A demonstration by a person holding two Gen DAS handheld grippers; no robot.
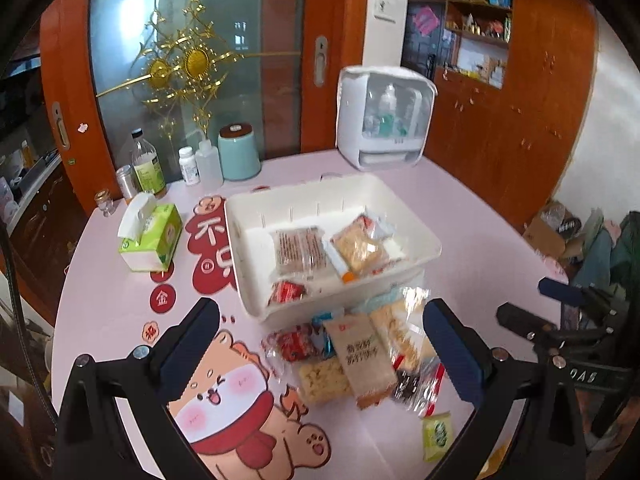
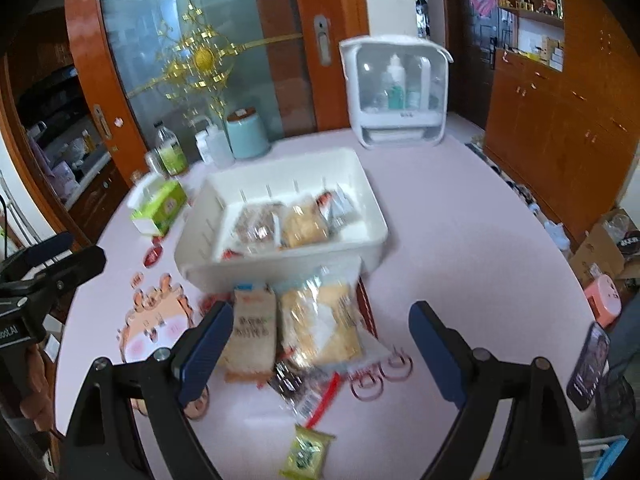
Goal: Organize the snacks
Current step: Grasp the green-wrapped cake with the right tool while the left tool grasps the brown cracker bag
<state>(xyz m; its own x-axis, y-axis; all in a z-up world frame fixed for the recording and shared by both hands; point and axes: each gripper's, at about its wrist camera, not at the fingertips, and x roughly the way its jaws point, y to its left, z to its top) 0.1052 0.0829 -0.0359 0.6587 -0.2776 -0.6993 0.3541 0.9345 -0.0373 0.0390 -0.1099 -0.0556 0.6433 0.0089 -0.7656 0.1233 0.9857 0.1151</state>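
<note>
Snack packets [image 2: 312,328] lay heaped on the table directly ahead of the right gripper [image 2: 320,344], its jaws wide and empty. The left gripper [image 1: 320,344], likewise agape, hovered alongside; the white bin [image 1: 412,216] stood just beyond.

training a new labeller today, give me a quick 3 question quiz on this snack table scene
1. True or false: the white bin already holds some snacks.
2. Which lies nearest the camera in the right wrist view? A) the green packet B) the tissue box C) the teal canister
3. Fill in: both the left tool and the right tool have their jaws ____ and hold nothing.

Key
1. True: several wrapped snacks lie inside it.
2. A: it lies alone, nearer than the snack pile.
3. Open.
</note>
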